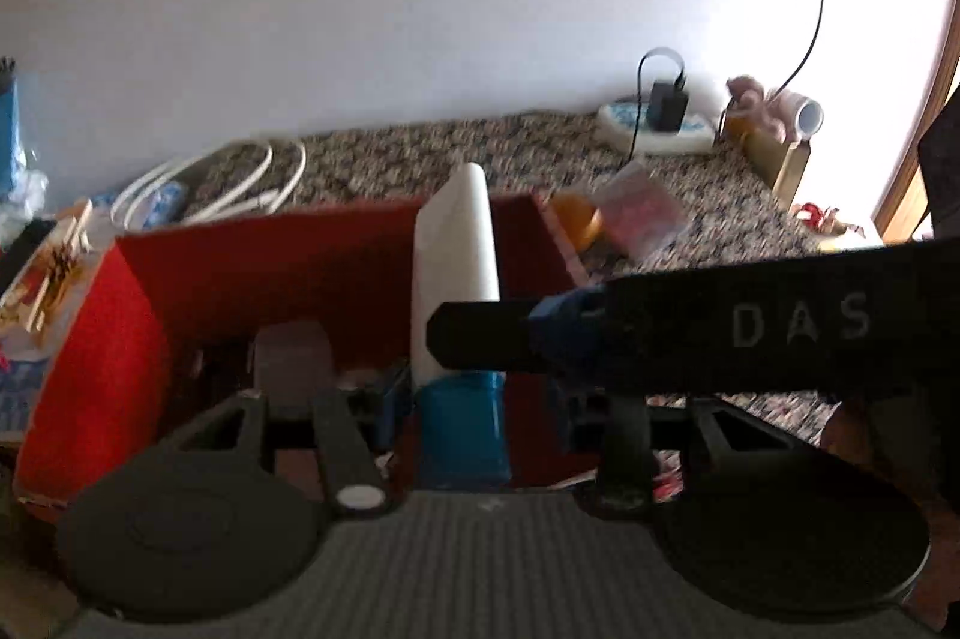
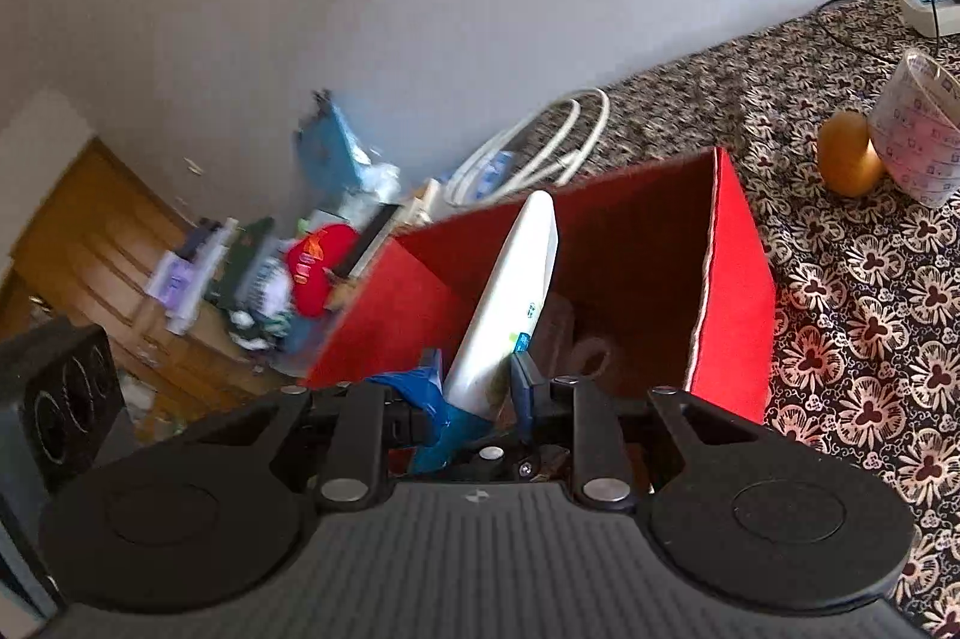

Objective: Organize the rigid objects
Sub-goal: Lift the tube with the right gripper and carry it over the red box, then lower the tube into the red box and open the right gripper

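the right tongs (image 2: 480, 387) are pinching a white tube with a blue cap (image 2: 510, 297), the blue pads sitting on either side of its lower end just above the cap. the tube is standing tilted, tip up, in front of the open top of a red box (image 2: 729, 279), and its tip is reaching above the box's far wall. in the left wrist view the same tube (image 1: 456, 249) is rising upright with its blue cap at the bottom, and the right tongs (image 1: 480, 336) are crossing in from the right as a dark bar, one finger laid over the tube's lower part. the left tongs (image 1: 456, 369) are standing partly spread on either side of the tube's capped end; whether their pads are pressing on it i cannot tell, since the right tongs are covering that spot. the red box (image 1: 90, 357) is sitting on a flower-patterned cloth (image 2: 870, 339), with dim, blurred items inside it. beside the box on the cloth are lying an orange rounded thing (image 2: 849, 153) and a clear patterned cup (image 2: 921, 141) touching it. a coiled white cable (image 2: 540, 147) is lying behind the box, and a white power strip (image 2: 927, 0) with a black charger is resting near the wall.
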{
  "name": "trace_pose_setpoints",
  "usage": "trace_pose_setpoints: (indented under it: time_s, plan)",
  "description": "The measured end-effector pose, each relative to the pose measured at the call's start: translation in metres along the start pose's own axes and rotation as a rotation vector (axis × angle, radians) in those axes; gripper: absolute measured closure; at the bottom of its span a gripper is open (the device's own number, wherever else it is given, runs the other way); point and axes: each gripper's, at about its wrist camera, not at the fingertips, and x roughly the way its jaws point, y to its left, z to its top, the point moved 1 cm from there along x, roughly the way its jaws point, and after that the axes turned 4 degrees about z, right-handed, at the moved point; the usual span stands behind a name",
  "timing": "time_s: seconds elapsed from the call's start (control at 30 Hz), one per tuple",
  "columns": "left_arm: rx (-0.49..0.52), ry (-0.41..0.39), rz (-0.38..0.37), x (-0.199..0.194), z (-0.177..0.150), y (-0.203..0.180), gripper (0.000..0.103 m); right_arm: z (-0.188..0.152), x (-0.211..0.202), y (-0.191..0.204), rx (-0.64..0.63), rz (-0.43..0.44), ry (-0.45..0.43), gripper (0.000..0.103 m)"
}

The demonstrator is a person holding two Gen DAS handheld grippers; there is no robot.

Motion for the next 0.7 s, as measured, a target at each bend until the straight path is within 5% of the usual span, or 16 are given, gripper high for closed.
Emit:
trace_pose_setpoints:
  time_s: [0.3,0.7]
  plan:
    - [0.017,0.100,-0.091,0.034,-0.014,0.019,0.067,-0.009,0.025,0.011,-0.103,-0.191,-0.011,0.101]
    - [0.014,0.111,-0.151,0.042,-0.017,0.029,0.060,-0.015,0.030,0.017,-0.168,-0.276,-0.029,0.102]
